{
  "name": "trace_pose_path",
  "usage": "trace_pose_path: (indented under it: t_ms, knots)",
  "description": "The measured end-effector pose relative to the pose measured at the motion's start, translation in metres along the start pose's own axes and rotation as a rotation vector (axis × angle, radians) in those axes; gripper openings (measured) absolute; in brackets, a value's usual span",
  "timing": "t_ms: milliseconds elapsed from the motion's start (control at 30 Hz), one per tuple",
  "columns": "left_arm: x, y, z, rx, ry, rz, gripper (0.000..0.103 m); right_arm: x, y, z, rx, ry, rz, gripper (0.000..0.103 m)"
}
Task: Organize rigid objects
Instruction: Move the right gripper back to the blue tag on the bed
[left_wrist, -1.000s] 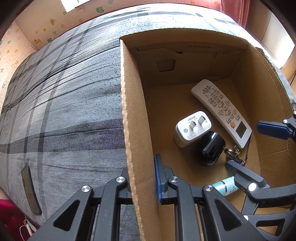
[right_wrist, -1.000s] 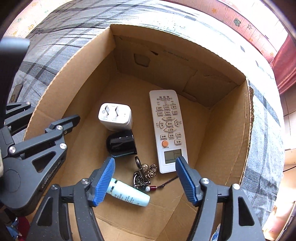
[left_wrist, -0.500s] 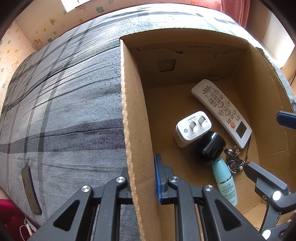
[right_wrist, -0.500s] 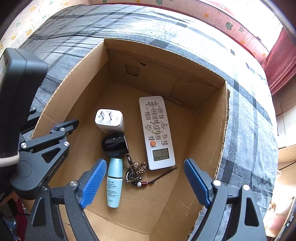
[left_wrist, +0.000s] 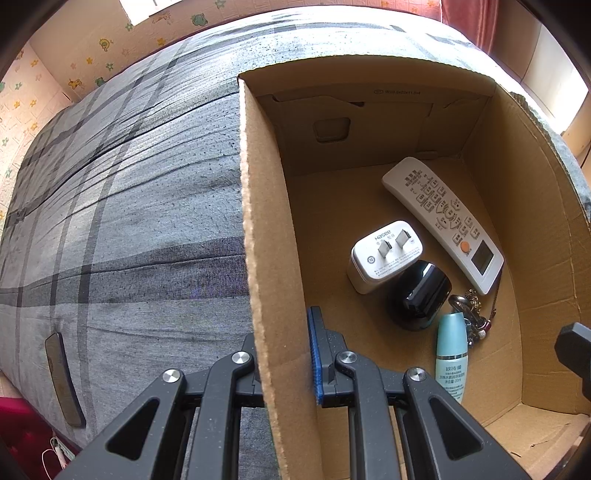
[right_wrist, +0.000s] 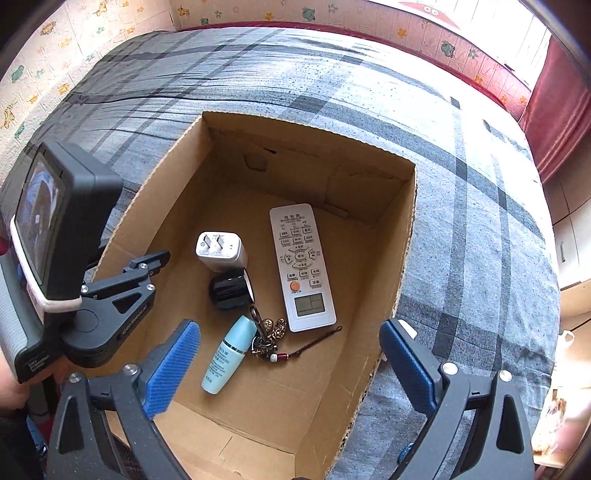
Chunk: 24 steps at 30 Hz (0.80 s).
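A brown cardboard box (right_wrist: 404, 236) sits on a bed with a grey checked cover (right_wrist: 369, 85). All the things to tidy are lying on the floor of the box.

The left gripper (left_wrist: 286, 354) pinches the left wall of the box. One finger is outside the wall and the blue pad (left_wrist: 314, 354) is inside, pressed tight on the cardboard.

The right gripper (right_wrist: 291, 365) hangs above the near end of the box. Its jaws are opening wide. The two blue pads (right_wrist: 171, 369) are far apart and touch nothing. Nothing is held between them.

Inside the box, a white remote (right_wrist: 301, 266) with an orange button lies flat, closer to the right wall. A white plug (right_wrist: 221, 249) rests on the floor nearer the left wall, with its metal prongs facing up. A small black shiny thing (right_wrist: 229, 290) lies right against the plug, on the side near the front of the box. A light blue bottle (right_wrist: 229, 354) lies on its side in front of the black thing. Its cap end is next to a bunch of keys (right_wrist: 271, 334) with a red cord. The keys lie just in front of the remote.

A dark flat thing (left_wrist: 63, 380) lies on the bed cover, outside the box and well apart from its left wall.
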<state>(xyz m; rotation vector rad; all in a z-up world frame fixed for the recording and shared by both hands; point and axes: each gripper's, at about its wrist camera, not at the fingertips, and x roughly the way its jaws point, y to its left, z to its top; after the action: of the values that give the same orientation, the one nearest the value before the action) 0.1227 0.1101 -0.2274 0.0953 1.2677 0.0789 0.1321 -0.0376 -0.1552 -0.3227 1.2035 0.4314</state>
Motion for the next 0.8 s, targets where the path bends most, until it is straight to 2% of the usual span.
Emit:
trace_pose_path:
  t_ms: [133,433,800]
  knots:
    - [0.000,0.000,0.000,0.000,0.000,0.000,0.016,-0.015,-0.006,-0.004,-0.017,-0.044,-0.053,0.103]
    - [0.000,0.000,0.000,0.000,0.000,0.000,0.016,-0.046,-0.048,-0.018,0.044,-0.088,-0.077,0.103]
    - [0.000,0.000,0.000,0.003,0.000,0.004,0.016,-0.053,-0.112,-0.062,0.194,-0.069,-0.113,0.103]
